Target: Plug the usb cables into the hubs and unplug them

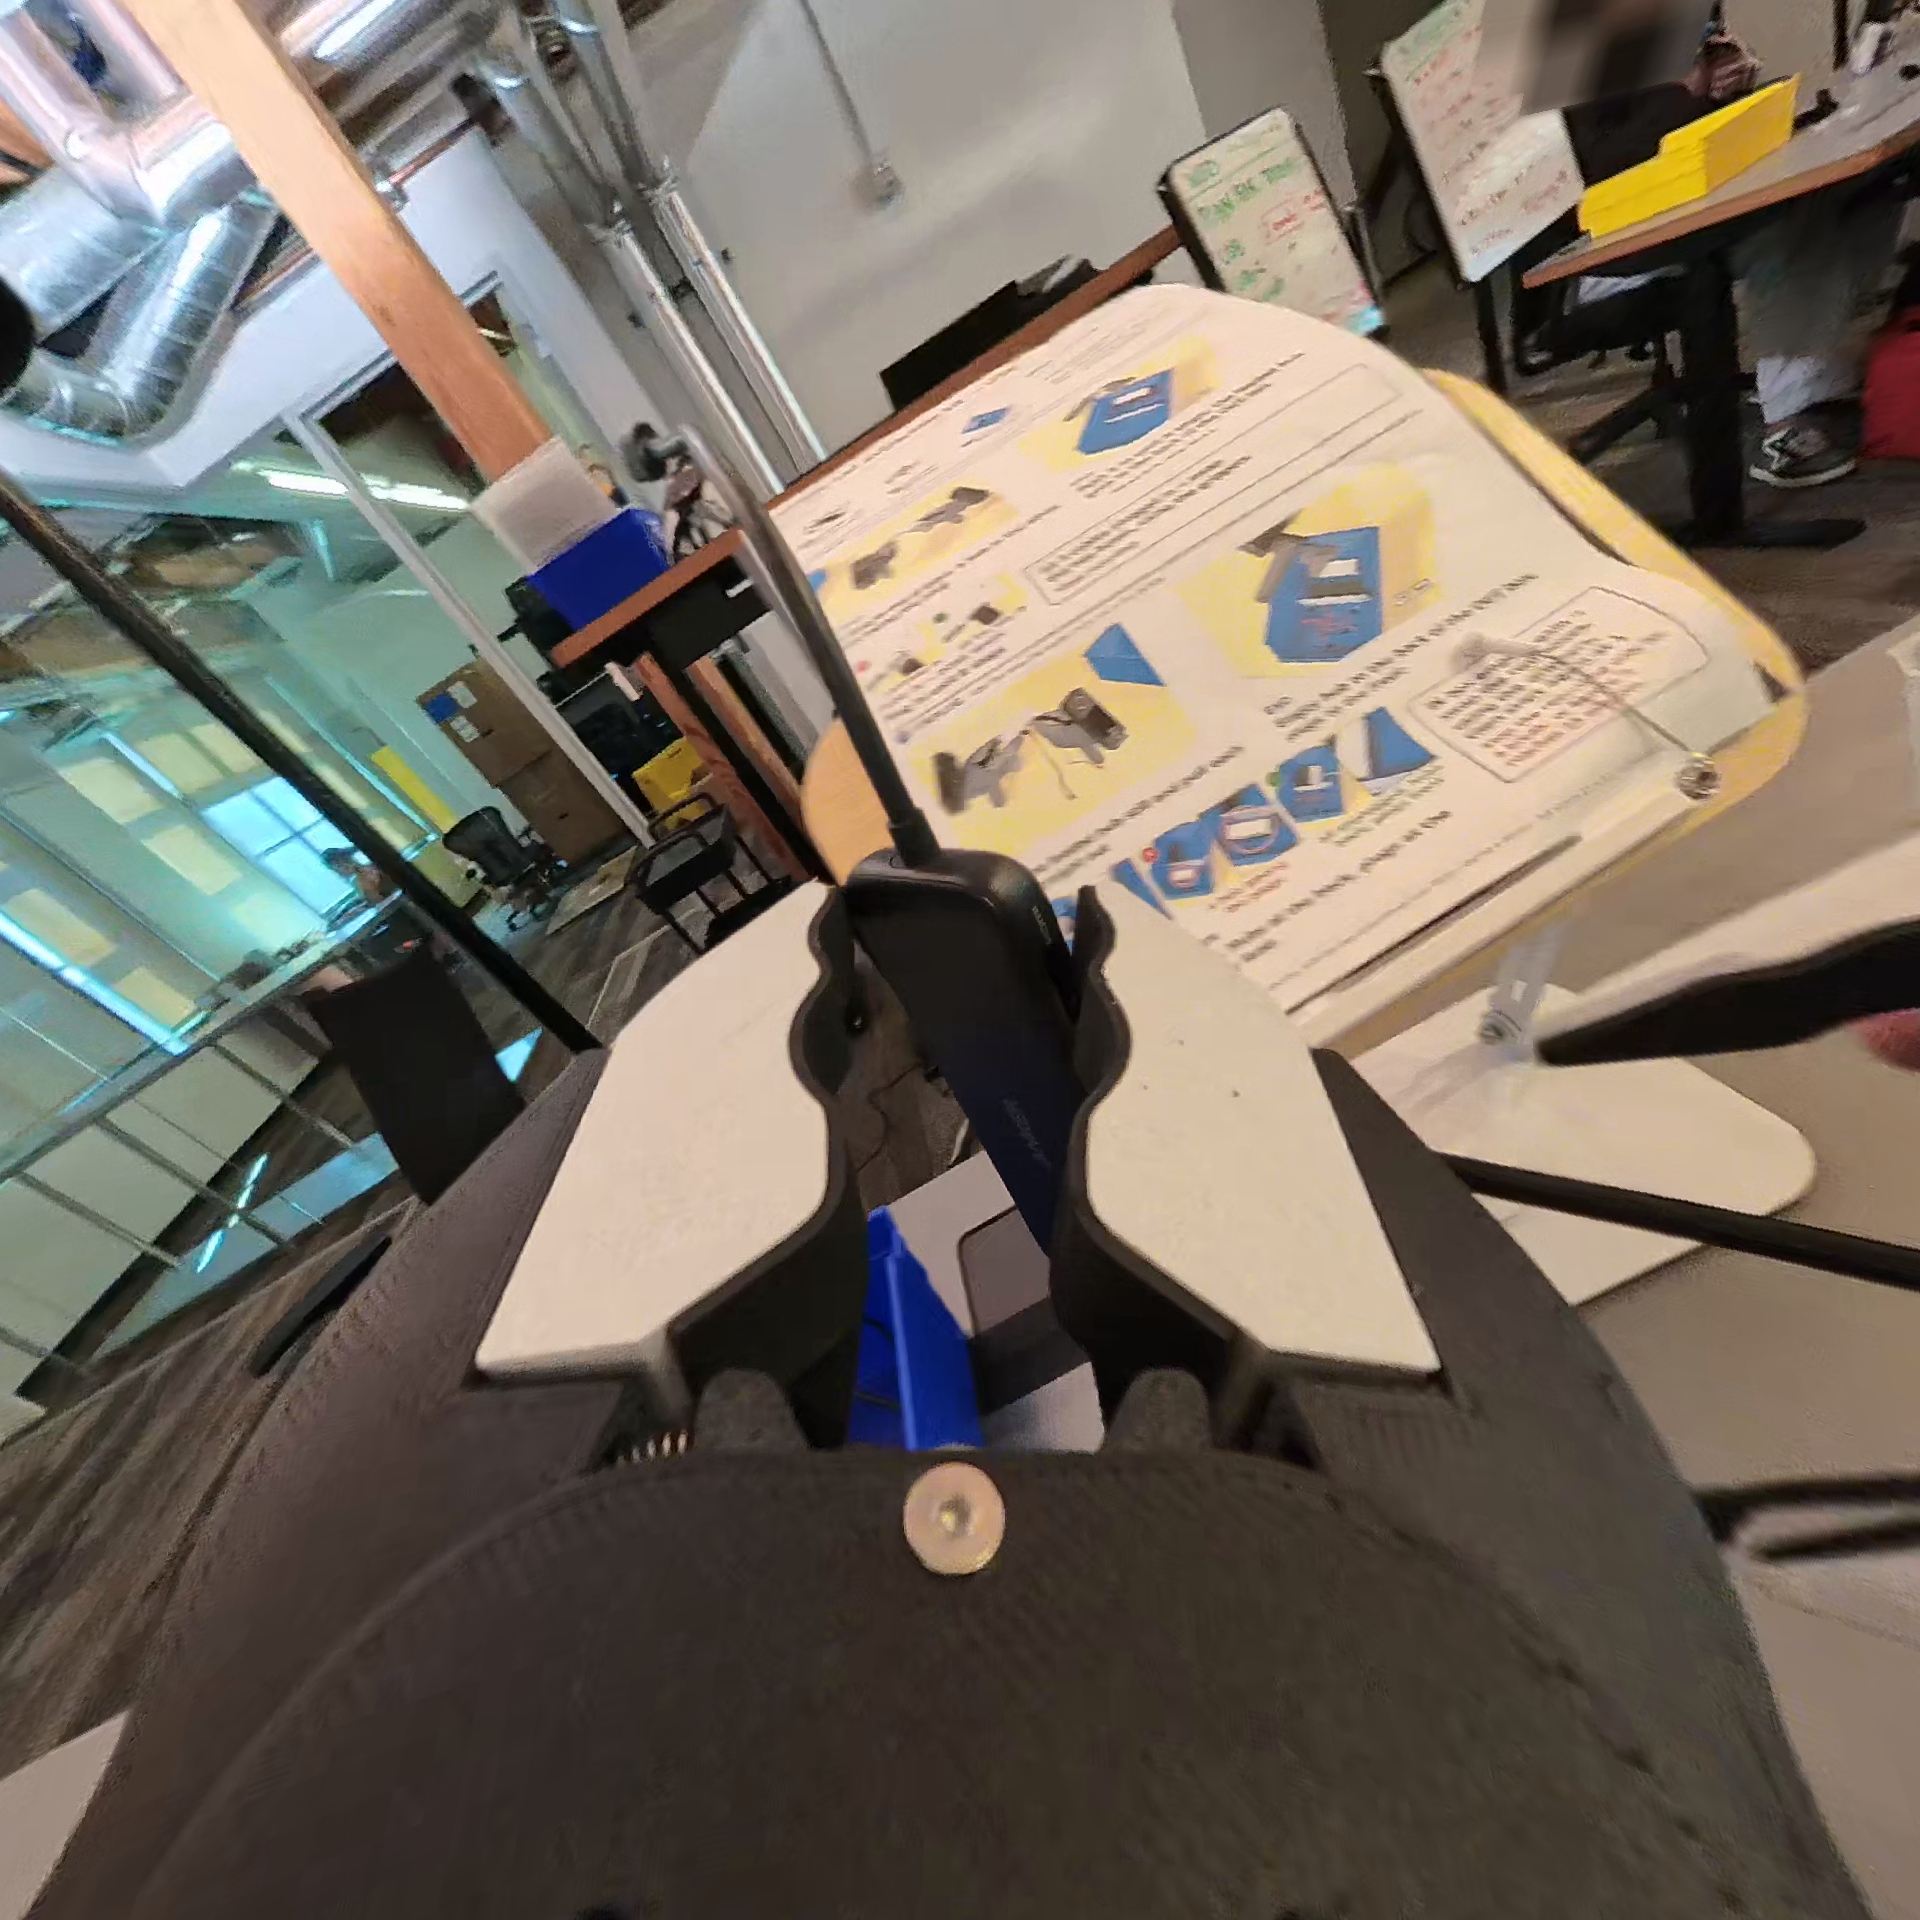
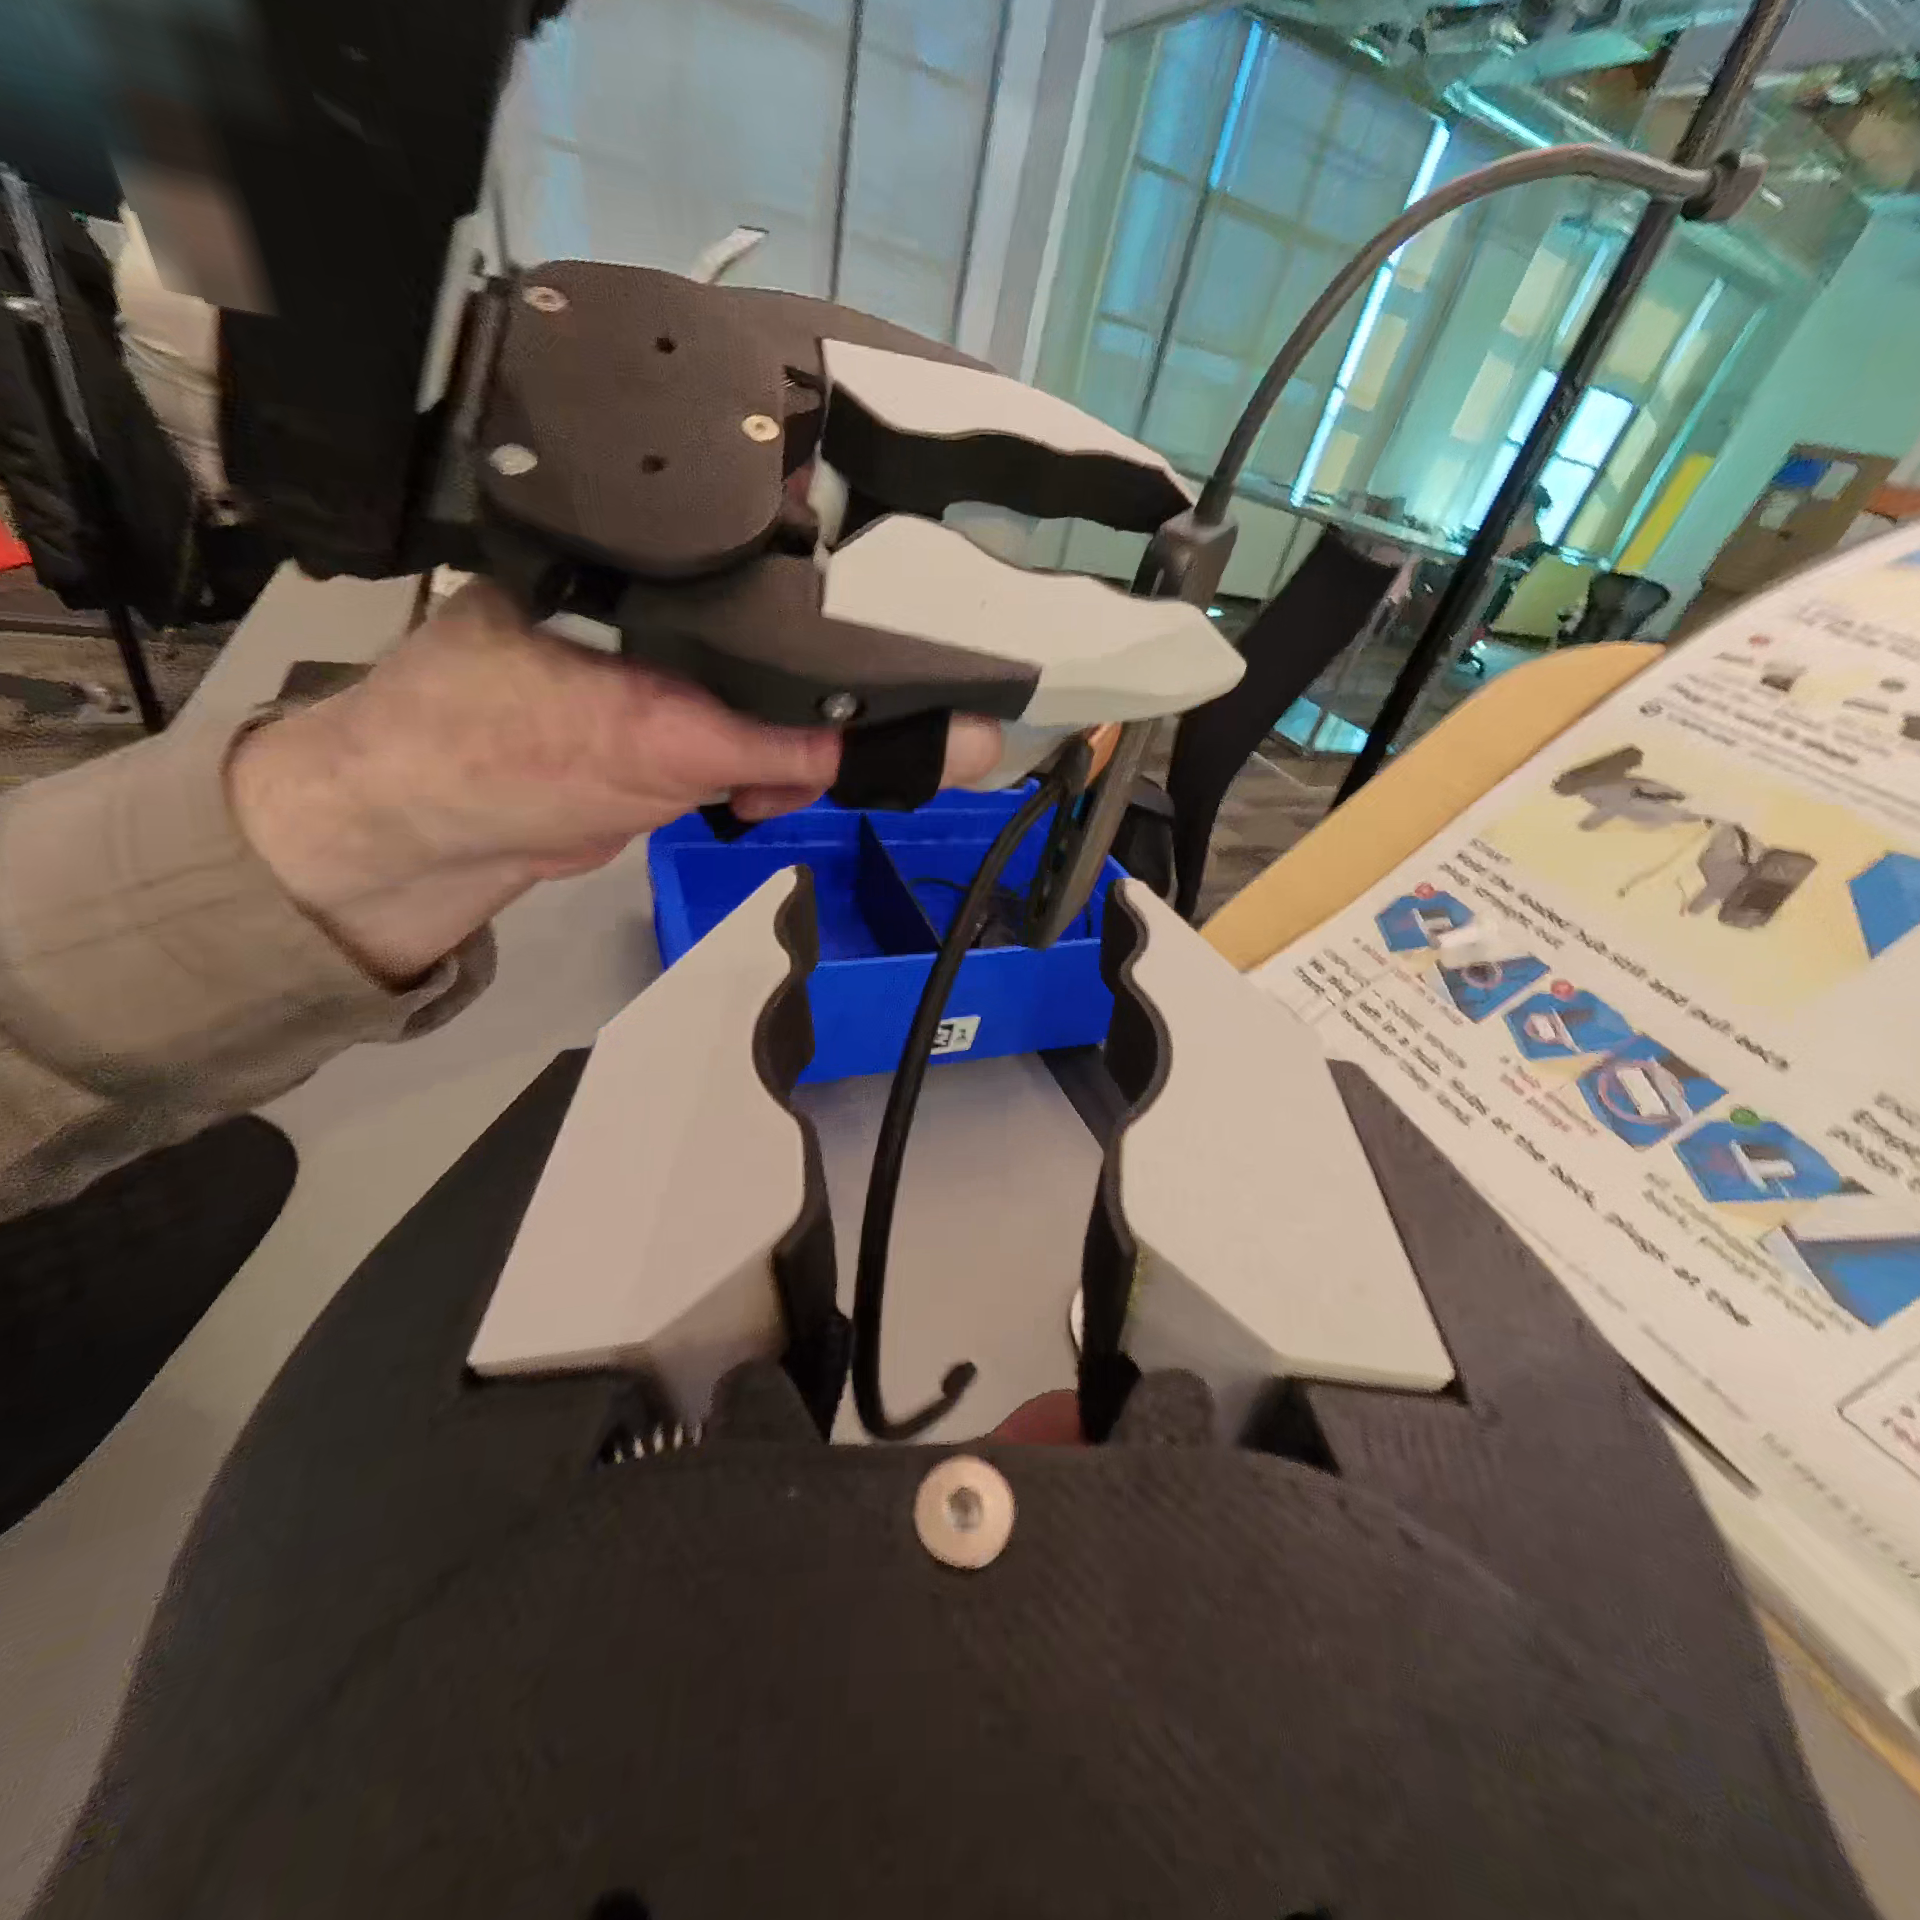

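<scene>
My left gripper [image 1: 961, 925] is shut on a slim dark USB hub [image 1: 982, 997], held nearly upright above the table. The hub's own grey cable [image 1: 831, 665] rises from its top end. In the right wrist view the left gripper [image 2: 1205, 582] is held by a hand at upper left. The hub [image 2: 1091, 842] hangs from it over a blue bin [image 2: 894, 997]. My right gripper [image 2: 956, 914] is open, just in front of the bin. A loose black USB cable [image 2: 894, 1132] runs between its fingers untouched, and its free end [image 2: 961, 1380] curls near the palm.
A printed instruction sheet [image 1: 1247, 623] leans on a white stand at the right, also in the right wrist view [image 2: 1662, 935]. A black pole [image 2: 1558, 416] stands behind the bin. The blue bin [image 1: 914, 1340] has a divider and holds more cables. A blurred dark shape [image 1: 1714, 997] reaches in from the right.
</scene>
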The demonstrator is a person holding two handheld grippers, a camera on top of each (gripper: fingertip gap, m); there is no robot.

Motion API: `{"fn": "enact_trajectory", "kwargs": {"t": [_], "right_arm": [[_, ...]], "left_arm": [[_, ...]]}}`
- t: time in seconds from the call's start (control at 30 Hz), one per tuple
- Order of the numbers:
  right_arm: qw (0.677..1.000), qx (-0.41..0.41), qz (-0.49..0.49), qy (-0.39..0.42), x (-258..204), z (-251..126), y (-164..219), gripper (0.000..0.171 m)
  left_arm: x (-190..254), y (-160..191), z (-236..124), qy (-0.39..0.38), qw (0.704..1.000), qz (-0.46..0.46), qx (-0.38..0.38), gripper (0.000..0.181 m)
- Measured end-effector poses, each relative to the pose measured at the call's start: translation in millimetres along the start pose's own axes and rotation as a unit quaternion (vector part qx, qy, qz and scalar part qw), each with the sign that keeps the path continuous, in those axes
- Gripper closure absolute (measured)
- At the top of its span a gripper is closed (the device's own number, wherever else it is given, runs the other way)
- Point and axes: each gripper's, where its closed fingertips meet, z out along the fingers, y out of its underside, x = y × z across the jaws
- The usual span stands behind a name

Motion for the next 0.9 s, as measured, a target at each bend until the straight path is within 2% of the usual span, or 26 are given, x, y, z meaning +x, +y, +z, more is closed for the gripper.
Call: {"fn": "enact_trajectory", "kwargs": {"t": [0.17,0.3,0.4,0.63,0.77,0.83,0.9], "right_arm": [[0.998,-0.042,0.007,0.054,24,6,25,0.129],[0.997,-0.042,0.014,0.066,34,7,36,0.151],[0.997,-0.030,-0.002,0.068,36,6,35,0.162],[0.998,-0.012,0.002,0.069,39,5,34,0.165],[0.998,0.011,0.020,0.055,42,0,31,0.167],[0.999,0.020,0.030,0.034,41,-4,29,0.168],[0.998,0.031,0.053,0.017,41,-8,26,0.168]], "left_arm": [[42,-3,7,0.025,1.000,0.014,0.005,0.141],[61,-1,9,0.043,0.999,0.015,0.009,0.141],[66,1,10,0.047,0.999,0.015,0.010,0.141],[66,0,11,0.062,0.998,0.002,0.018,0.139],[66,-7,5,0.100,0.994,-0.014,0.028,0.139],[64,-11,-1,0.129,0.991,-0.019,0.023,0.127],[60,-22,-12,0.166,0.984,-0.038,0.052,0.118]]}}
